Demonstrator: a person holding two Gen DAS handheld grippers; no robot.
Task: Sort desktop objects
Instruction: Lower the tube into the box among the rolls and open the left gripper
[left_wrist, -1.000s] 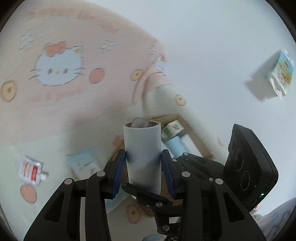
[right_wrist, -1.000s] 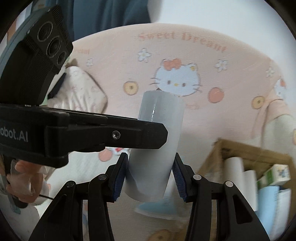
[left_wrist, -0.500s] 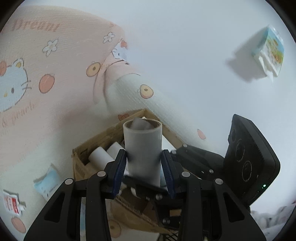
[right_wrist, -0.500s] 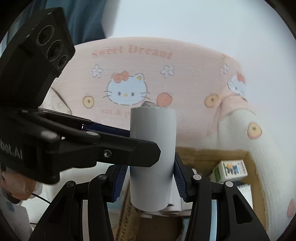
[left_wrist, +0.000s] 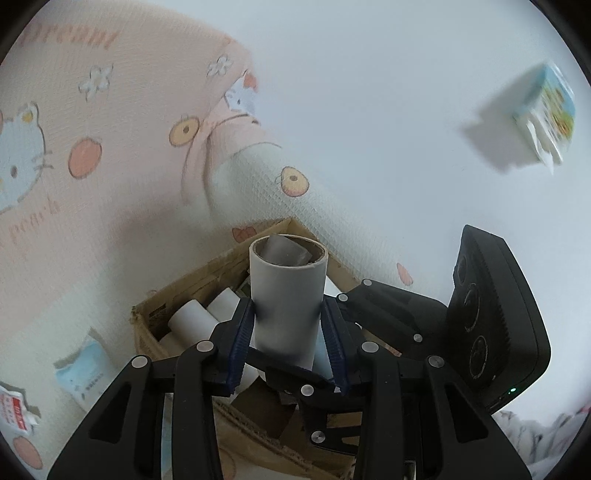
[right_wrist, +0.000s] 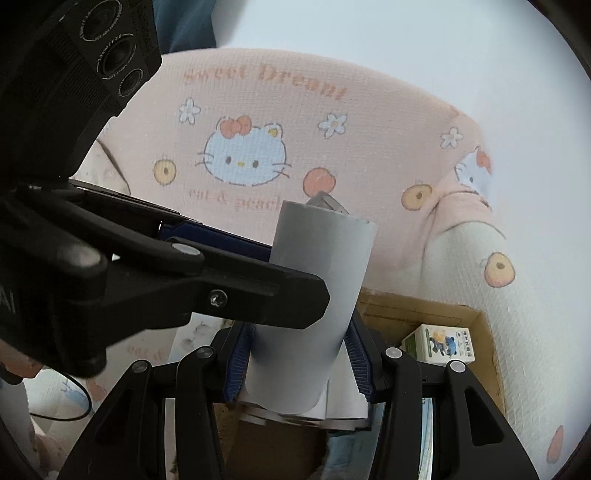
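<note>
Cardboard box (left_wrist: 177, 306) rim directly below grey tube (left_wrist: 288, 295); left fingers (left_wrist: 242, 332) closing, right fingers (right_wrist: 354, 347) clamped, both gripping tube.

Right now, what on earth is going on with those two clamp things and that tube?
A person is tidying up with a hand-held gripper in each hand. Both the left hand-held gripper and the right hand-held gripper clamp one grey cardboard tube, held upright over an open cardboard box that already holds white rolls and a small carton. The box sits on a pink cartoon-cat blanket. The tube is not yet in the box.
</note>
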